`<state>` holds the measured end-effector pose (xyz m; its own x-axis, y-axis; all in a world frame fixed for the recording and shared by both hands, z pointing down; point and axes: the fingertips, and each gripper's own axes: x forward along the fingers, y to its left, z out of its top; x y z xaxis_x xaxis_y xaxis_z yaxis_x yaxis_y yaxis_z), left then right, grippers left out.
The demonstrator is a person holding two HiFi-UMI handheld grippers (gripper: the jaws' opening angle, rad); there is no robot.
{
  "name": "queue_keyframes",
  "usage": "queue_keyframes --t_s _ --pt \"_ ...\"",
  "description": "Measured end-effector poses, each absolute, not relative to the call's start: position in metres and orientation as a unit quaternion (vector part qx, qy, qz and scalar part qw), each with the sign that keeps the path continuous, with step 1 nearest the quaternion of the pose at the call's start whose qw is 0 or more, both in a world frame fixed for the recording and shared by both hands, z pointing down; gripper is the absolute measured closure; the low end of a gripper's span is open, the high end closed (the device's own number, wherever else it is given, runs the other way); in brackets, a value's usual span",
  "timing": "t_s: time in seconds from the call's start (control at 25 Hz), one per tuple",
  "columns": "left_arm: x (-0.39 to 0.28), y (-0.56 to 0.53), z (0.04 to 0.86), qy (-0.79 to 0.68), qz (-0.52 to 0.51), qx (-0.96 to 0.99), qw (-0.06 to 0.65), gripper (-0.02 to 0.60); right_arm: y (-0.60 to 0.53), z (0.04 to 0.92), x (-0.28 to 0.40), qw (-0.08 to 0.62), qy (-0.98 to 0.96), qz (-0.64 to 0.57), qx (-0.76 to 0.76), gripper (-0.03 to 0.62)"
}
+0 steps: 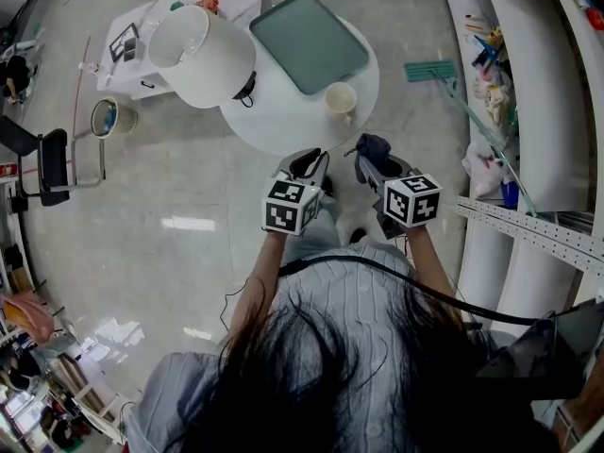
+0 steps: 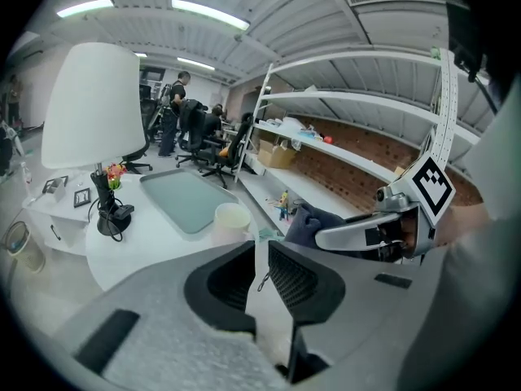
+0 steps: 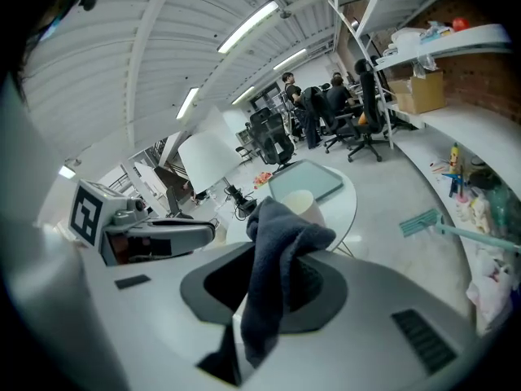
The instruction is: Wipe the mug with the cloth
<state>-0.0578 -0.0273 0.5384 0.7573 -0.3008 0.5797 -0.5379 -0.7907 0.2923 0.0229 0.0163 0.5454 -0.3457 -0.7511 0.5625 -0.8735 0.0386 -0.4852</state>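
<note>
Two grippers hover side by side near the person, just short of the round white table [image 1: 274, 121], and neither touches the mug [image 1: 340, 99]. The mug stands upright, mouth up, on the table's near right edge, to the near right of the tray [image 1: 307, 41] and well right of the lamp [image 1: 203, 55]. I cannot make out which way its handle faces.

The right gripper [image 1: 376, 163] is clamped on the dark cloth [image 3: 281, 275], which bunches above the jaws and hangs down between them. In the right gripper view the mug [image 3: 299, 204] peeks out just behind the top of the cloth, almost dead ahead along the jaw line.

The left gripper [image 2: 260, 259] has its jaws drawn almost together, with only a thin slit between them and nothing in it. From its view the mug [image 2: 232, 218] sits a little left of the jaw line and farther off.

In the head view the mug lies on the far side of both grippers, roughly midway between them, so neither is clearly nearer. Wiping is not yet under way. My guess is that the cloth hand needs only a straight push away from the person. The empty left one would have to spread its jaws and angle slightly left to steady the mug.
</note>
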Motion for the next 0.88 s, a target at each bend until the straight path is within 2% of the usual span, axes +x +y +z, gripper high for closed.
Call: queue_keyframes --t_s 0.56,0.88 --pt "-0.06 -0.085 0.544 -0.199 0.259 0.914 0.241 0.522 -0.024 0.551 0.027 0.092 -0.685 0.406 0.598 0.508" --pt "-0.05 -0.078 0.556 -0.178 0.273 0.911 0.255 0.522 -0.025 0.556 0.034 0.099 -0.679 0.413 0.599 0.508"
